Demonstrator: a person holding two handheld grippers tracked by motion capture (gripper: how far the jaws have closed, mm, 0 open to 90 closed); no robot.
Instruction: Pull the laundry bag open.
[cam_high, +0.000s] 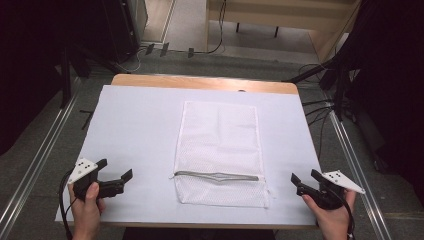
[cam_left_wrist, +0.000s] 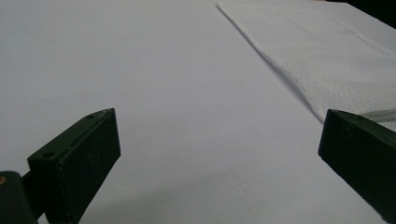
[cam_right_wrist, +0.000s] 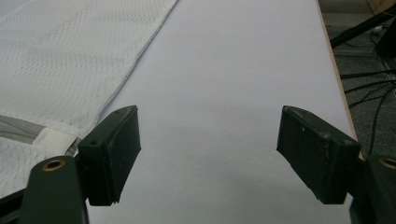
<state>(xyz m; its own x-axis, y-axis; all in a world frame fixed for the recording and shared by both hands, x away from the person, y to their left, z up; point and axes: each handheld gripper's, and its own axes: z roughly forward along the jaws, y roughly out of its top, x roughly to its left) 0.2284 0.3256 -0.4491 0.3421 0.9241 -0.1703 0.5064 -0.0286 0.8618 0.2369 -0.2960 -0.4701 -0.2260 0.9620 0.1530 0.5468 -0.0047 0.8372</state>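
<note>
A white mesh bag (cam_high: 220, 150) lies flat in the middle of the white-covered table (cam_high: 135, 125), its grey zipper (cam_high: 216, 176) running across near the front end. My left gripper (cam_high: 115, 170) rests at the front left, open and holding nothing, well left of the bag. At the front right my right gripper (cam_high: 306, 176) is open too, just right of the bag's corner. The left gripper view has the bag's edge (cam_left_wrist: 308, 56) at upper right. In the right gripper view the mesh bag (cam_right_wrist: 65, 60) lies at left with the zipper end (cam_right_wrist: 28, 128).
The table's wooden far edge (cam_high: 200, 82) shows beyond the white cover. Black stands and cables (cam_high: 325, 107) lie on the floor to the right, and a metal rail (cam_high: 35, 160) runs along the left. White cover surrounds the bag on all sides.
</note>
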